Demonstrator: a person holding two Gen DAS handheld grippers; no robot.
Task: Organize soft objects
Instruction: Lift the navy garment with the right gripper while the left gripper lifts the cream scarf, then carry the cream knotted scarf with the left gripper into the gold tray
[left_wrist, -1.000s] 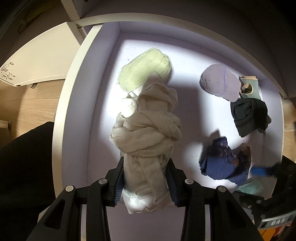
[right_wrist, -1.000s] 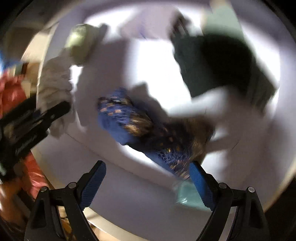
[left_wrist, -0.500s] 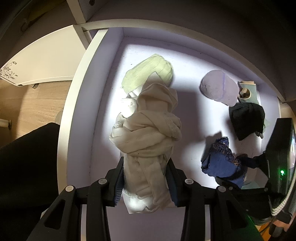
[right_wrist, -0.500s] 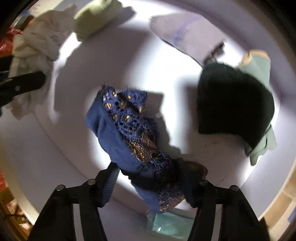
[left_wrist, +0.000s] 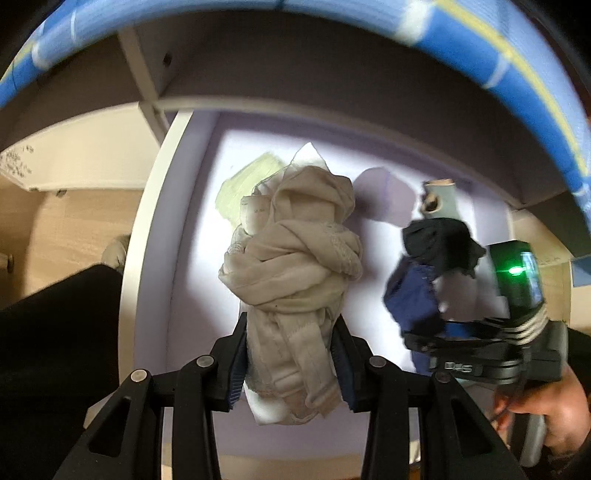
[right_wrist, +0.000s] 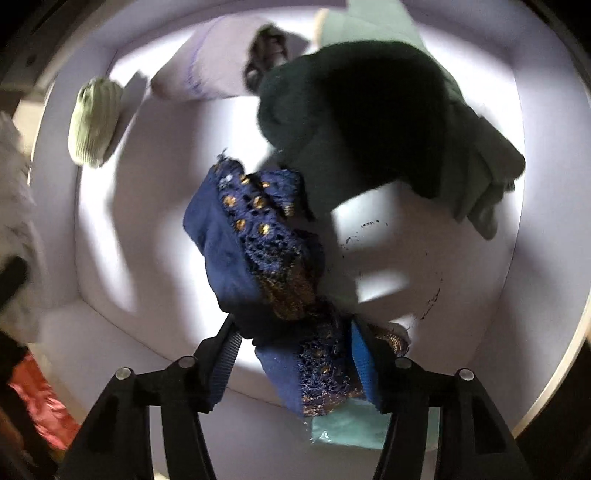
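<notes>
My left gripper (left_wrist: 291, 354) is shut on a knotted beige cloth bundle (left_wrist: 291, 251), which hangs above the floor of a pale lilac drawer (left_wrist: 147, 229). In the right wrist view my right gripper (right_wrist: 295, 354) is shut on a navy lace garment (right_wrist: 236, 240) with gold dots, and both pads press its lower end. The left wrist view shows that garment (left_wrist: 410, 295) at the right, and beside it the right gripper's body with a green light. A dark green soft item (right_wrist: 362, 110) lies just beyond the navy garment.
In the drawer lie a light green roll (left_wrist: 243, 184), a lilac piece (left_wrist: 388, 195) and a pale green sock (left_wrist: 439, 199). A teal packet (right_wrist: 343, 424) sits under the navy garment. Blue checked fabric (left_wrist: 517, 55) arches overhead. A person's hand (left_wrist: 554, 417) holds the right gripper.
My right gripper's wide jaws have closed on the navy garment. My left gripper has risen with the beige bundle, so the drawer looks smaller and the blue checked fabric has come into view.
</notes>
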